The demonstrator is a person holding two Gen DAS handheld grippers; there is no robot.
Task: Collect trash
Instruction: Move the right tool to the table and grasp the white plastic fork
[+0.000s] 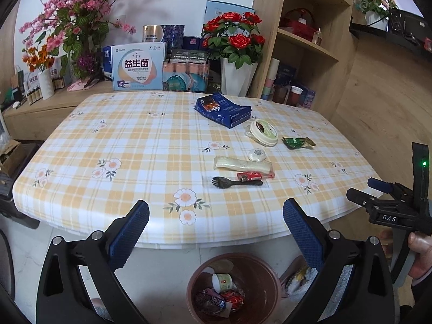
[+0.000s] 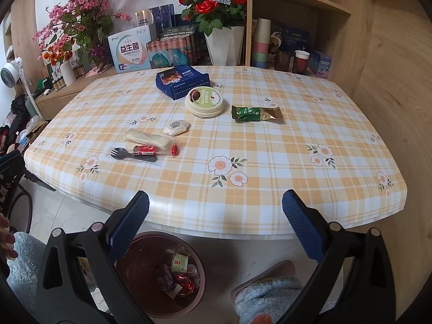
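Note:
Trash lies on the checked tablecloth [image 1: 121,140]: a blue carton [image 1: 222,110] [image 2: 183,81], a round cream tub [image 1: 262,131] [image 2: 204,101], a green wrapper [image 1: 297,142] [image 2: 255,113], a small white packet [image 1: 257,155] [image 2: 176,127], a long cream packet [image 1: 241,164] [image 2: 147,137], a red wrapper [image 1: 249,176] [image 2: 147,149] and a wrapped black spork [image 1: 235,182] [image 2: 132,155]. A brown bin [image 1: 235,287] [image 2: 162,272] on the floor holds a small cup and wrappers. My left gripper [image 1: 216,225] is open and empty above the bin. My right gripper [image 2: 216,221] is open and empty at the table's near edge; in the left wrist view the right gripper [image 1: 370,193] shows at the right edge.
Flower vases [image 1: 237,78], boxes [image 1: 137,66] and packets crowd the table's far side. A wooden shelf unit [image 1: 310,40] stands at the right. A slipper and a fluffy blue sock [image 2: 267,291] are on the floor beside the bin. A hand [image 1: 421,253] holds the right tool.

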